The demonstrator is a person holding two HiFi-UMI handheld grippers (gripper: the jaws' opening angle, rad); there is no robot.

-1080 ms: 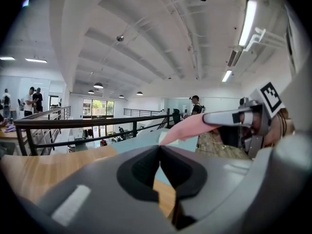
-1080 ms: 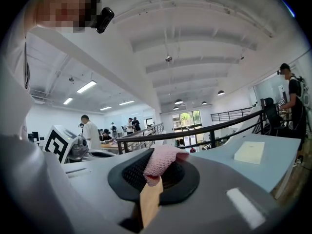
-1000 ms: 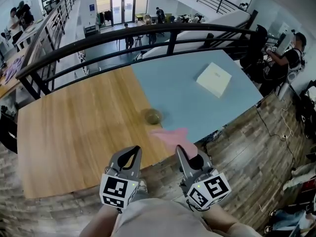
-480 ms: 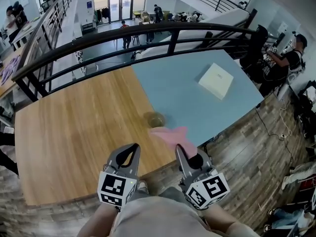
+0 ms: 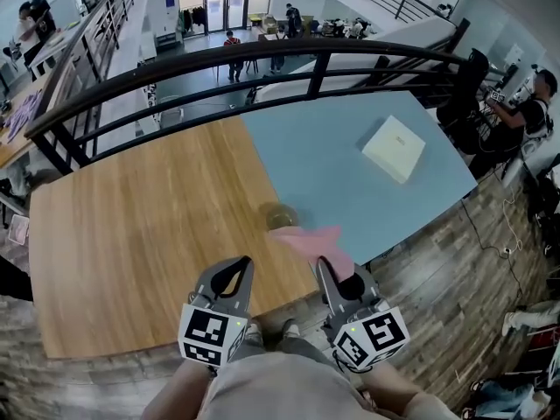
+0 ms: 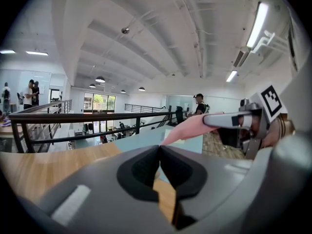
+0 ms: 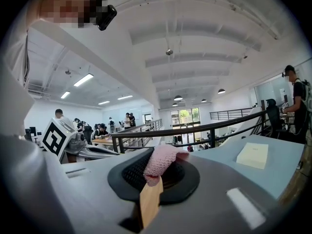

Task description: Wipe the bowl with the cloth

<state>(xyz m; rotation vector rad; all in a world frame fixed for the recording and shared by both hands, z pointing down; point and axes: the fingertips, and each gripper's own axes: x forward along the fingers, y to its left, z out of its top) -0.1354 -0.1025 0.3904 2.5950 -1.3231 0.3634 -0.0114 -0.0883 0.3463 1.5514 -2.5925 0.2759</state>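
Cloth (image 5: 306, 237) nearer bowl (image 5: 279, 214) now, pinched — right claw (image 5: 331, 268)

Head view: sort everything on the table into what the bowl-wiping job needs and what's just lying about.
For the job:
- bowl, on the table where wood meets blue
- pink cloth, gripped in the right gripper
- left gripper, shut and empty

Lying about:
- white box, on the blue half, far from the bowl

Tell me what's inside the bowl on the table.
No contents show in the bowl, which is small and dim here. The pink cloth, clamped in the right hand-held gripper, covers the bowl's near rim in the head view, so that part is unseen.
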